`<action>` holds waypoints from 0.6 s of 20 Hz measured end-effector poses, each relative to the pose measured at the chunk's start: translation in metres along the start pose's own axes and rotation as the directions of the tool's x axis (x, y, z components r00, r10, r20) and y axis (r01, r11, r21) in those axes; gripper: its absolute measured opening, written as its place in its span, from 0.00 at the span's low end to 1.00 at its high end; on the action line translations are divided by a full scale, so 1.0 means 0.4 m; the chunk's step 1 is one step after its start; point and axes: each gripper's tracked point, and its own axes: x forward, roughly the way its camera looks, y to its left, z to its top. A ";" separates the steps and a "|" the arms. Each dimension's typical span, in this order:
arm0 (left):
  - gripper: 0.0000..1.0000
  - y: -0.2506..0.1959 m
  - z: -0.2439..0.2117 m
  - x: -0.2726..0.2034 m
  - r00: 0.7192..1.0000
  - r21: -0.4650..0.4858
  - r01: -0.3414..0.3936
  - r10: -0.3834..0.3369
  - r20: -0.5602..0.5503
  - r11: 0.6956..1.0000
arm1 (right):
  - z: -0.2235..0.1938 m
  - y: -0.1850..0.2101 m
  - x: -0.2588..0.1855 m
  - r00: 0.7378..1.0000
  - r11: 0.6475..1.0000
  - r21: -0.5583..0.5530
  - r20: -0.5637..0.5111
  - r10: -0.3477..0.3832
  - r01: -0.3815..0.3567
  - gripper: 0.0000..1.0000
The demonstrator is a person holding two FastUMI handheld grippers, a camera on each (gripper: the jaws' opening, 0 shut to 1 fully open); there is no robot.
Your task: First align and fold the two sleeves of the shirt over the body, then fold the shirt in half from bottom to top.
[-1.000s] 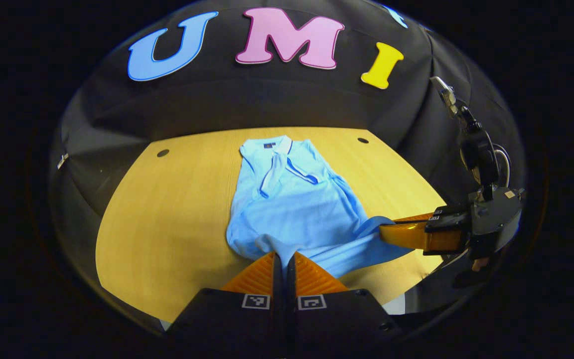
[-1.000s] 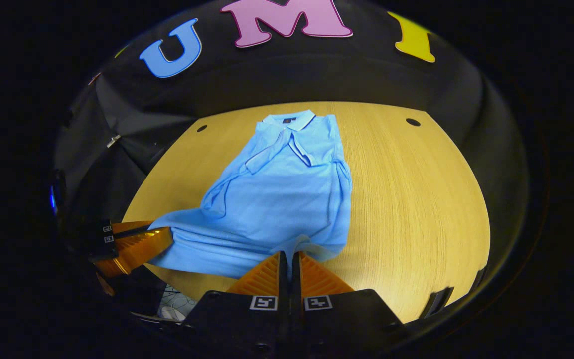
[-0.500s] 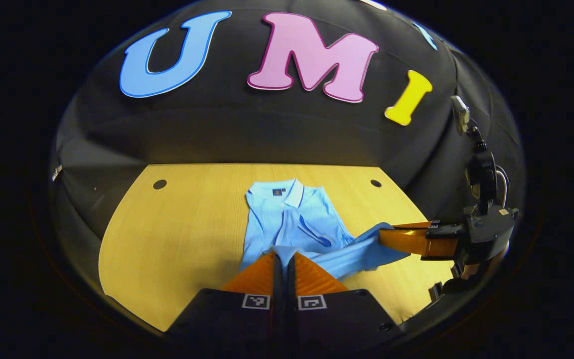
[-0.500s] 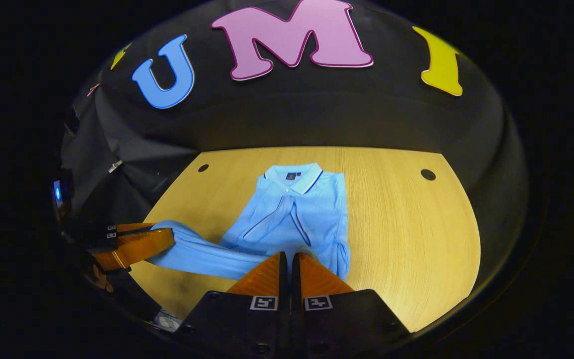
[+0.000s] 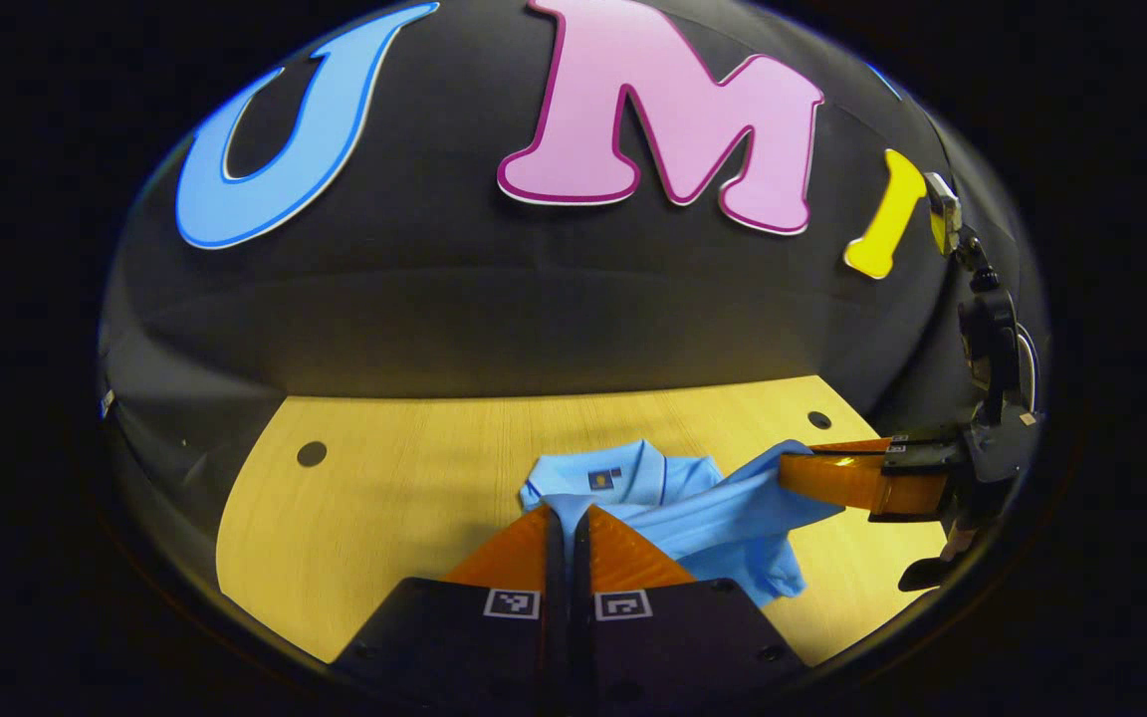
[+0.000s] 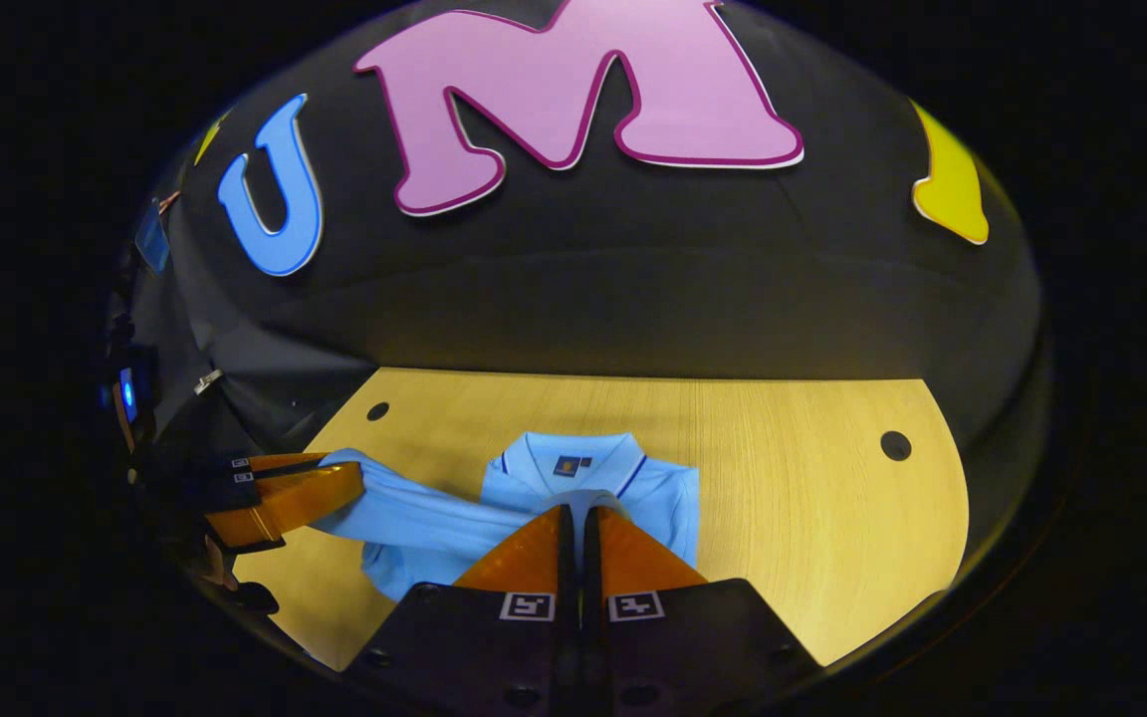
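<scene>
A light blue polo shirt [image 5: 723, 518] lies on the wooden table [image 5: 384, 518], collar [image 5: 598, 480] toward the far wall. My left gripper [image 5: 567, 511] is shut on a corner of the shirt's bottom hem and holds it just short of the collar. To its right, the right gripper [image 5: 791, 470] pinches the other hem corner at about the same height. In the right gripper view, my right gripper [image 6: 578, 510] is shut on the hem right in front of the collar [image 6: 569, 460]. The left gripper [image 6: 349, 483] holds the hem at the left, with the cloth [image 6: 414, 518] stretched between them. The sleeves are hidden under the raised hem.
Two round holes [image 6: 377, 410] [image 6: 895, 445] sit near the table's far corners. The black booth wall rises right behind the table's far edge. Bare wood [image 6: 812, 518] lies to the right of the shirt. A hand [image 5: 952, 543] shows under the right gripper.
Both grippers carried the bottom hem forward from the near table edge over the shirt's body to just short of the collar. Both stayed shut on the hem.
</scene>
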 end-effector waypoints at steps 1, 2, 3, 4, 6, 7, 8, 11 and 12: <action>0.06 0.009 0.011 0.039 1.000 0.000 -0.003 0.003 0.003 1.000 | 0.024 -0.014 0.032 1.000 1.000 -0.007 0.014 -0.006 0.006 0.05; 0.06 0.018 0.021 0.079 1.000 -0.004 -0.003 0.003 0.005 1.000 | 0.043 -0.029 0.066 1.000 1.000 -0.018 0.025 -0.014 0.014 0.05; 0.06 0.027 0.025 0.118 1.000 -0.004 -0.005 0.005 0.002 1.000 | 0.058 -0.042 0.099 0.999 0.999 -0.028 0.031 -0.019 0.020 0.05; 0.06 0.041 0.023 0.157 1.000 0.003 -0.009 0.009 0.001 1.000 | 0.067 -0.053 0.136 0.999 0.999 -0.032 0.032 -0.023 0.024 0.05; 0.06 0.054 0.017 0.231 1.000 0.014 0.002 -0.002 0.009 1.000 | 0.059 -0.078 0.212 0.999 0.999 -0.033 0.018 -0.033 0.033 0.05; 0.06 0.057 0.009 0.271 1.000 0.013 0.013 -0.014 0.011 1.000 | 0.043 -0.096 0.254 0.999 0.999 -0.034 0.009 -0.041 0.042 0.05; 0.06 0.059 -0.011 0.308 1.000 0.010 0.023 -0.023 0.002 1.000 | 0.026 -0.115 0.285 0.999 0.998 -0.032 -0.001 -0.053 0.053 0.05; 0.06 0.074 -0.048 0.385 1.000 -0.029 0.026 -0.026 0.010 0.999 | -0.024 -0.148 0.353 0.998 0.998 -0.001 -0.027 -0.062 0.062 0.05; 0.06 0.074 -0.050 0.405 0.999 -0.043 0.028 -0.027 0.021 0.999 | -0.036 -0.158 0.369 0.997 0.997 -0.001 -0.033 -0.073 0.073 0.05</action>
